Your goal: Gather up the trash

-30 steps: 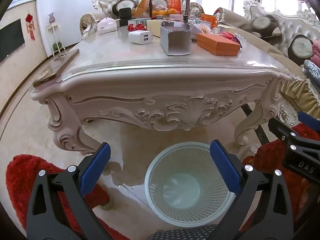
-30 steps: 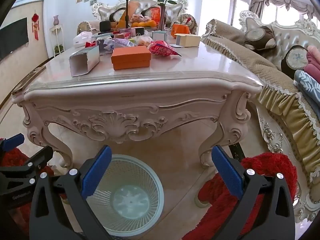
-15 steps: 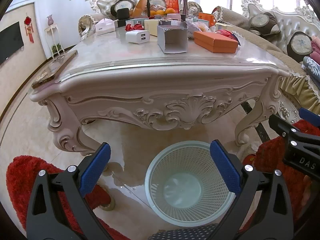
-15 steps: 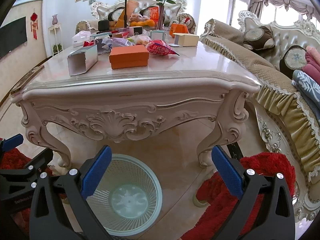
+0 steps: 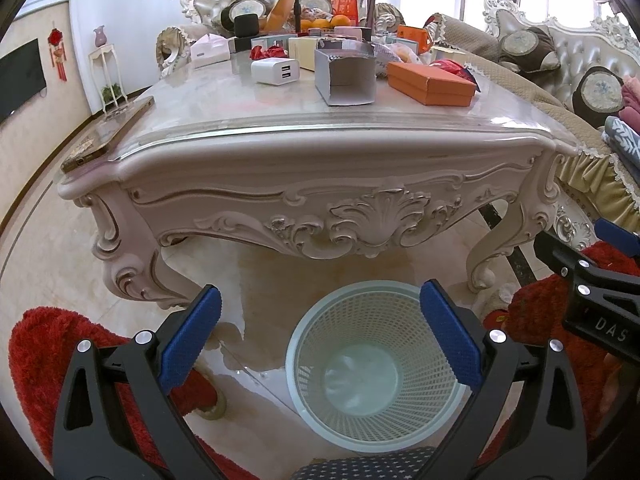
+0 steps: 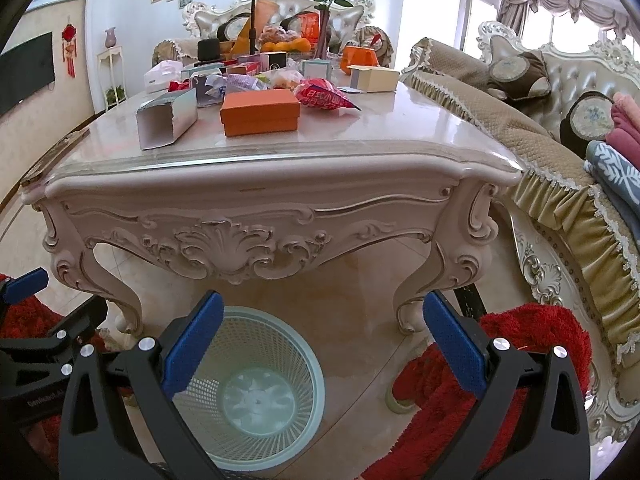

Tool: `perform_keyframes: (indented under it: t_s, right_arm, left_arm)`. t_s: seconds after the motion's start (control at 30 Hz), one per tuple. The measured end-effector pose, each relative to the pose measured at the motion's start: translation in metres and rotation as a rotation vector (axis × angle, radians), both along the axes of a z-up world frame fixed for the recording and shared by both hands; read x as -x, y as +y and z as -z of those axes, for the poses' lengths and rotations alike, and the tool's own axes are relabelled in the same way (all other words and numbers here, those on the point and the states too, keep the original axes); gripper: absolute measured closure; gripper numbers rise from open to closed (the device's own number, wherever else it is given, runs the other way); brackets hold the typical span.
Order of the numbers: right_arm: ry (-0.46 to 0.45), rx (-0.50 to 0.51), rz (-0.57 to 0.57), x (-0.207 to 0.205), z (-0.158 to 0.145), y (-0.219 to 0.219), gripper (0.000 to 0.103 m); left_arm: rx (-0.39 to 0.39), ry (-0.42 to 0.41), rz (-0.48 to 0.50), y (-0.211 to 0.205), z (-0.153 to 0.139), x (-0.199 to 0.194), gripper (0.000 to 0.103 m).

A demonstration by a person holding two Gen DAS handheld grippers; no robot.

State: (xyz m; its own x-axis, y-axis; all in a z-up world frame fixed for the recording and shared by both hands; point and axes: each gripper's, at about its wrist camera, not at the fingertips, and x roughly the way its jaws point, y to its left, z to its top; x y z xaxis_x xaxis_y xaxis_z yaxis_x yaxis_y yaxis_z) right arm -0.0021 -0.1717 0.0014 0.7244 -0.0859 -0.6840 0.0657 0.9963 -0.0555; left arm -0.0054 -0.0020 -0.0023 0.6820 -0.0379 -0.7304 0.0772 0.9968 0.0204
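Nearest in both wrist views, at 6 o'clock on the floor, stands the pale mesh waste basket (image 5: pixel 376 364), with nothing visible inside it; it sits just in front of the carved marble-topped table (image 5: pixel 304 168). The left gripper (image 5: pixel 320 332) and the right gripper (image 6: pixel 324 340) both hang low above the floor beside the basket, aimed forward and slightly down at the table's front apron, each with its blue-padded fingers spread wide and holding nothing; the right one shows at 3 o'clock in the left view. Further off, on the tabletop toward 12 o'clock, lie the likely pieces of trash: an open-ended grey carton (image 6: pixel 166 124) lying on its side, crumpled wrappers (image 6: pixel 224 84) behind it, and a red snack bag (image 6: pixel 326 96) just beside the orange box (image 6: pixel 260 112), which looks intact and may not be rubbish at all. The carton should be light and thin-walled, so it will probably cave under a hard squeeze; pinching across one side wall near the open mouth seems the safest hold. The snack bag looks slick and soft, best taken by its twisted tail. The wrappers would weigh almost nothing and could slip from smooth pads. Both grippers would have to rise well above the table edge before reaching any of it.
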Motion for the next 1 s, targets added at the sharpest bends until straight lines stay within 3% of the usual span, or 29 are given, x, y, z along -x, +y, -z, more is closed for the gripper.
perform_keyframes:
  t_s: [1.0]
  right_arm:
    - [0.016, 0.001, -0.013, -0.0001, 0.0022, 0.0035, 0.007]
  left_arm:
    - [-0.015, -0.005, 0.003, -0.0010, 0.0030, 0.0009, 0.006]
